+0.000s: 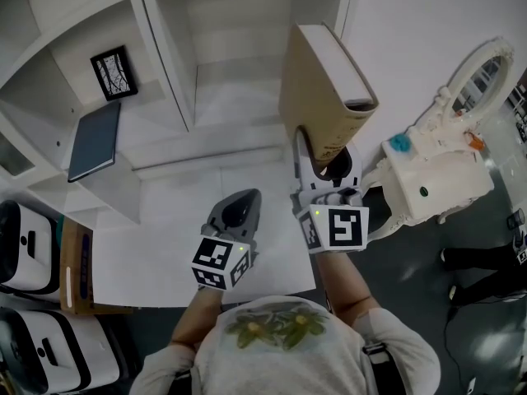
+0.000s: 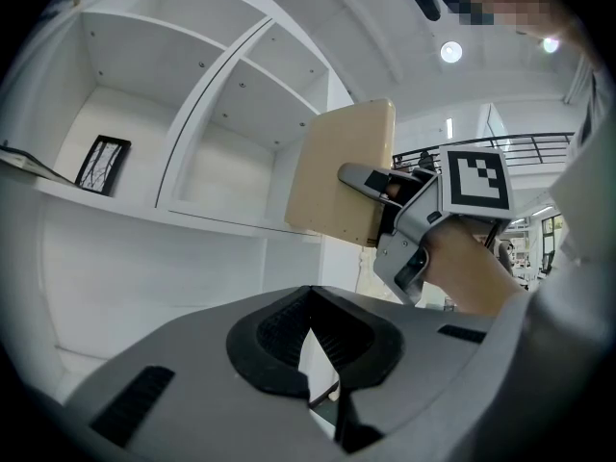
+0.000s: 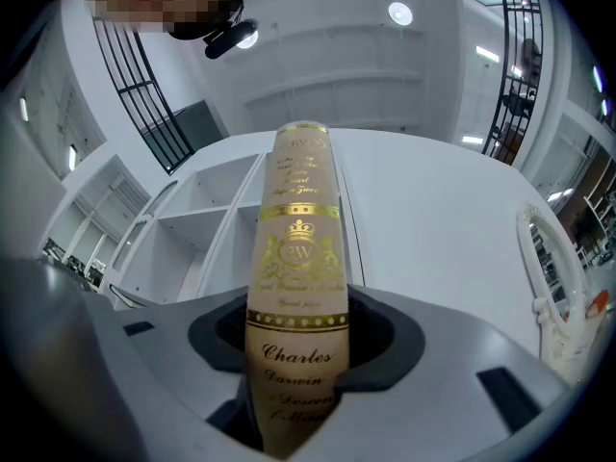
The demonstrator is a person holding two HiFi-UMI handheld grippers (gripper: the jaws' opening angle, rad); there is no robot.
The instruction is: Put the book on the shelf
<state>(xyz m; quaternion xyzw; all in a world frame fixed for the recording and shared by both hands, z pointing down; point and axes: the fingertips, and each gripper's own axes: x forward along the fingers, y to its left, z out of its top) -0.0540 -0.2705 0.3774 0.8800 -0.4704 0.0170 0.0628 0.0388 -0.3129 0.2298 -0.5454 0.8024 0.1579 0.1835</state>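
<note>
Book raised in front of the shelf

The left hand-held gripper hangs low over the desk, its jaws pressed together and empty. The right hand-held gripper pinches the book at its lower end. The long axis of the book runs straight away from the jaws, toward the open shelf just beyond, slightly left.

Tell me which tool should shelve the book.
Right. The right tool clamps the tan Darwin book by its spine, raised before the white shelf; the left tool is shut, holding nothing.
</note>
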